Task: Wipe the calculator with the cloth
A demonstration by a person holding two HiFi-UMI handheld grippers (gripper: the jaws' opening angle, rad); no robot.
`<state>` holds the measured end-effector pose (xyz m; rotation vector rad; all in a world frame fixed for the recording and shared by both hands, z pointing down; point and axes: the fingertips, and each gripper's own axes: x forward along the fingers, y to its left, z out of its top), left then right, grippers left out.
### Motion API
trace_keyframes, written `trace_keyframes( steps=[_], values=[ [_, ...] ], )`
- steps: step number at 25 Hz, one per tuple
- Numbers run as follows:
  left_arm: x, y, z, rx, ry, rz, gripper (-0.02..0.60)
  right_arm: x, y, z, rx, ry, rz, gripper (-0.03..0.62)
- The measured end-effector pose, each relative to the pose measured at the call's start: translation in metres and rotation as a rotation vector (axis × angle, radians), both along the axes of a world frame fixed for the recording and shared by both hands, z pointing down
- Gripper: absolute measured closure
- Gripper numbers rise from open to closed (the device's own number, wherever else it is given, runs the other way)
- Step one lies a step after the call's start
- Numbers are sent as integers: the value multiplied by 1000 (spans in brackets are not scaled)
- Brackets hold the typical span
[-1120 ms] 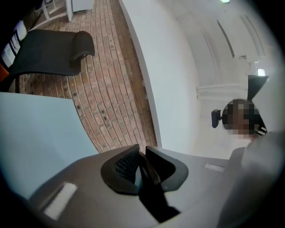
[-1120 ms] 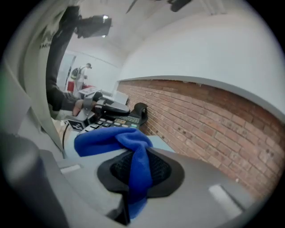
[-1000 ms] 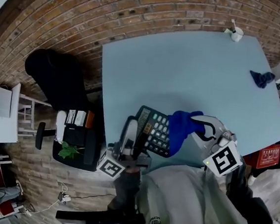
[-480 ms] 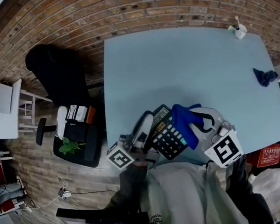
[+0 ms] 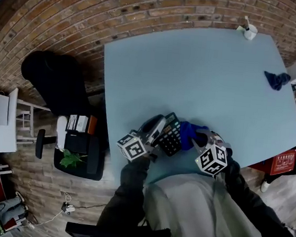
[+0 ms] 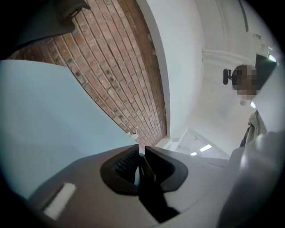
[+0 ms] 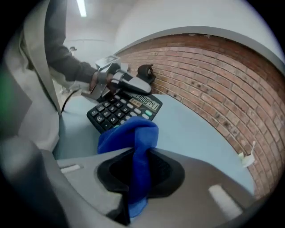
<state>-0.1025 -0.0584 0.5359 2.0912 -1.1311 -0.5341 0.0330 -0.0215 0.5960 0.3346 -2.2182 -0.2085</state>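
Holding the calculator (image 5: 171, 135) tilted at the near edge of the table (image 5: 195, 68), clamped in the left gripper (image 6: 140, 162) by what looks like its thin left side. Pinching the blue cloth (image 7: 129, 133) tight in the right gripper (image 7: 140, 167), bunched just beside the keys. Keep the left grip steady, press the loose fold flat, and sweep lightly across keys and display without snagging buttons.
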Motion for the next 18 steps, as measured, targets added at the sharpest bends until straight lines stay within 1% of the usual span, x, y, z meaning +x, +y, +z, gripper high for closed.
trace_keyframes(
  steps=[3,5,6,8,9,10,12,13,14,15,17,18],
  values=[
    [6,-8,15,-21,-108,69,551,10,-8,25,76,106,11,542],
    [7,-9,22,-38,-176,100,551,18,-15,32,81,125,57,534],
    [6,-9,24,-45,-185,101,551,21,-17,34,67,123,83,528],
    [2,-8,27,-56,-180,92,551,24,-20,35,37,120,124,503],
    [1,-8,29,-53,-189,92,551,26,-22,35,36,121,138,473],
    [1,-8,31,-44,-215,97,552,28,-25,33,43,124,148,441],
    [2,-8,35,-22,-316,123,536,33,-30,30,67,136,152,372],
    [3,-7,39,-17,-376,139,508,35,-32,28,78,145,148,340],
    [5,-6,42,-16,-428,155,459,38,-33,26,89,155,142,314],
    [7,-5,44,-17,-464,168,421,41,-33,24,98,164,135,290],
    [5,-1,45,-16,-497,176,372,48,-32,20,116,181,128,267],
    [2,0,43,-12,-510,171,337,52,-31,19,121,189,127,266]
  ],
)
